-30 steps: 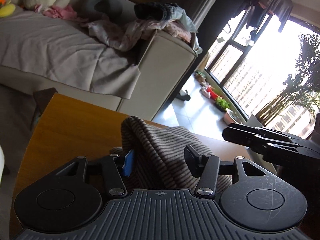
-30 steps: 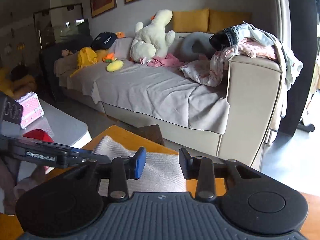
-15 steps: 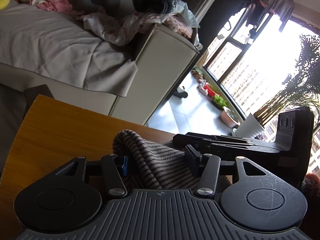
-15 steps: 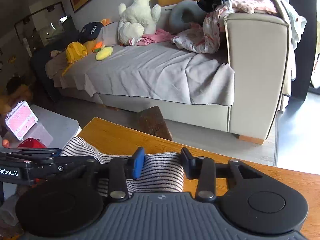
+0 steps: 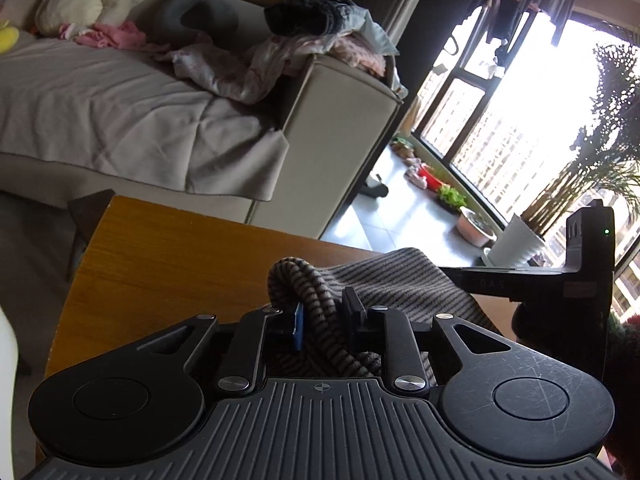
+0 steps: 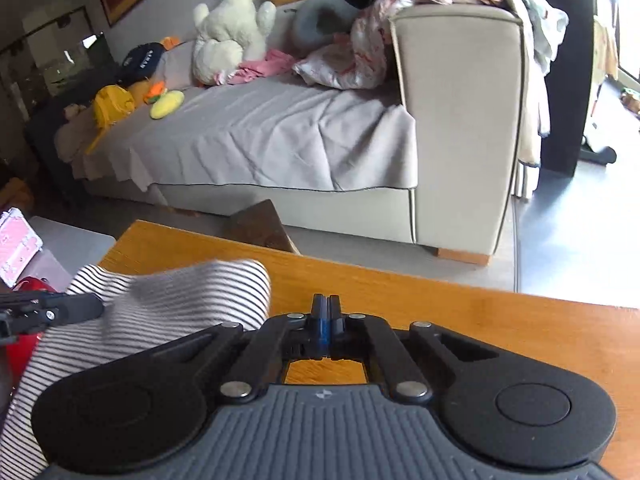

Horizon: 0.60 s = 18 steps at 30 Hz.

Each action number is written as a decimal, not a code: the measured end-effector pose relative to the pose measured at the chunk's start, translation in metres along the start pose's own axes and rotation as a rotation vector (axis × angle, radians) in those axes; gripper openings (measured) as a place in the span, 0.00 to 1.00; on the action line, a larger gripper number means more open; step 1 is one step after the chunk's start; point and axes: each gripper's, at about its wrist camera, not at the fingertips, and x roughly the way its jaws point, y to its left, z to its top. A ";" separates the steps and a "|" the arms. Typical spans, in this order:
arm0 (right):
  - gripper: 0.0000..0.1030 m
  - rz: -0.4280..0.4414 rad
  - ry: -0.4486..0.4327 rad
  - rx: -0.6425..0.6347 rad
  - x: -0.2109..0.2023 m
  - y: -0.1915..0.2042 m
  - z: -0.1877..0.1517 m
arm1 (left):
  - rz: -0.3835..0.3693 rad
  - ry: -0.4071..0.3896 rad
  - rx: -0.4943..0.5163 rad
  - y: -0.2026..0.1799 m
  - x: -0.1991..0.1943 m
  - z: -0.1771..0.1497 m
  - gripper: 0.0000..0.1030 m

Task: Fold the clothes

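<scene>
the soft, floppy black-and-white striped knit garment [image 6: 160, 312] lies on the orange wooden table [image 6: 460, 308]. the left gripper [image 5: 322, 314] is clamped on a bunched fold of it, while the right gripper [image 6: 326, 316] is pressed together on nothing. it looks light and limp (likely to sag), so take it at a hem or corner.

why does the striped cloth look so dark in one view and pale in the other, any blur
Left wrist view: the blown-out window backlights the scene, so the striped garment clamped in the left claw reads dark. Right wrist view: even front light makes it pale, its raised fold motion-blurred beside the empty, closed right claw; fisheye bends the sofa.
</scene>
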 end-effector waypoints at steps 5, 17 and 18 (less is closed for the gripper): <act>0.17 0.037 -0.072 0.017 -0.051 -0.003 -0.024 | 0.010 -0.006 -0.021 0.000 -0.010 0.001 0.24; 0.71 0.302 -0.012 0.250 -0.096 0.000 -0.107 | -0.135 0.070 -0.085 -0.021 -0.060 -0.046 0.70; 0.48 0.325 -0.003 0.251 -0.097 0.005 -0.106 | -0.126 0.093 -0.071 -0.025 -0.058 -0.052 0.68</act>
